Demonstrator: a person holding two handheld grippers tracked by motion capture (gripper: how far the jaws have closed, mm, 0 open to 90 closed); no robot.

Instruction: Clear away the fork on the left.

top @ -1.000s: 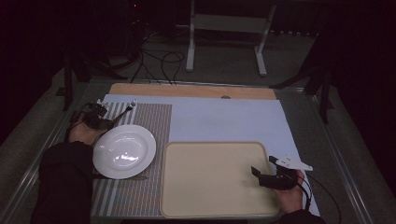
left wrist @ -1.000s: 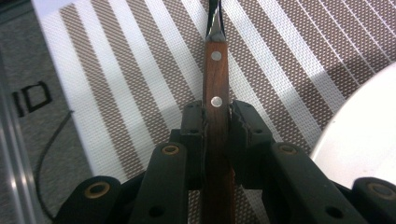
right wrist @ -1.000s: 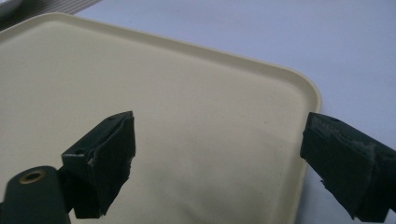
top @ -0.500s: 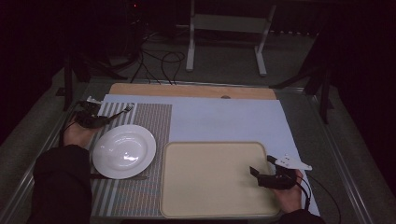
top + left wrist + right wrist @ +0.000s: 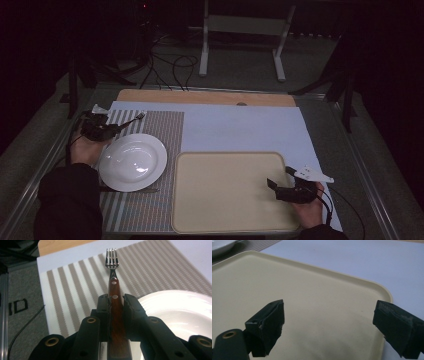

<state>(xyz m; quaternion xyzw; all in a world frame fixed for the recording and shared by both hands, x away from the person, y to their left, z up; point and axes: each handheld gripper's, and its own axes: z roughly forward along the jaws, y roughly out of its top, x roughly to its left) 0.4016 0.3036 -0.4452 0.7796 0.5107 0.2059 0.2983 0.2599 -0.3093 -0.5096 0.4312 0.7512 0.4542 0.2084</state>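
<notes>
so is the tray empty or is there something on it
Empty. The tray shows only bare cream surface in the high view. The right gripper hovers over it with jaws wide apart and nothing between them.

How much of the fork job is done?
Done: the left tool has grabbed the fork by its wooden handle. Now: the fork hangs above the striped mat, beside the white plate. Left: setting it down; the tray holds nothing, right tool open.

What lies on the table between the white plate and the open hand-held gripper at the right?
In the high view, the cream tray lies between the white plate and the right hand-held gripper, which hovers over the tray's right part.
</notes>
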